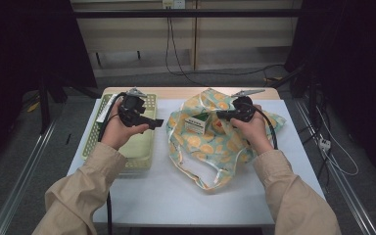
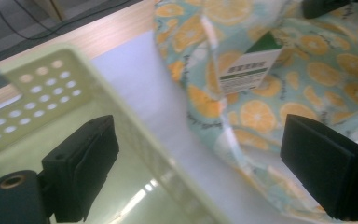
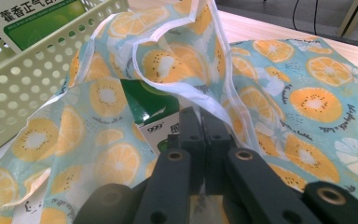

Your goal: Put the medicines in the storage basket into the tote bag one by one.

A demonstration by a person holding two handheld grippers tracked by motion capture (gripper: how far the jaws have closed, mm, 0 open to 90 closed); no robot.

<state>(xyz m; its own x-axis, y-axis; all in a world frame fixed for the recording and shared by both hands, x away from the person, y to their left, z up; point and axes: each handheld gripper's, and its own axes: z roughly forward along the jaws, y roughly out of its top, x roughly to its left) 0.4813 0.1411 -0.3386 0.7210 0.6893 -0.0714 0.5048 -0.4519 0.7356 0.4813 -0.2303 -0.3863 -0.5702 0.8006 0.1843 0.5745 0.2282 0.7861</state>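
Observation:
A fabric bag [image 1: 210, 144] printed with orange slices lies crumpled on the white table. A green and white box [image 1: 196, 123] stands in its open mouth. My right gripper [image 1: 221, 115] is shut on the bag's white-trimmed rim and holds it up beside the box. In the right gripper view the jaws [image 3: 203, 133] pinch that rim, with the box [image 3: 151, 109] just behind it. My left gripper [image 1: 155, 123] is open above the right edge of a pale green basket [image 1: 138, 147]. In the left gripper view its fingers [image 2: 81, 168] stand wide apart with nothing between them, and the box [image 2: 247, 70] lies ahead.
A green and white box [image 3: 37, 18] leans inside the perforated basket [image 3: 23, 79] at its far end. The bag's loop handle [image 1: 208, 183] trails toward the table's front edge. Cables run across the floor behind the table.

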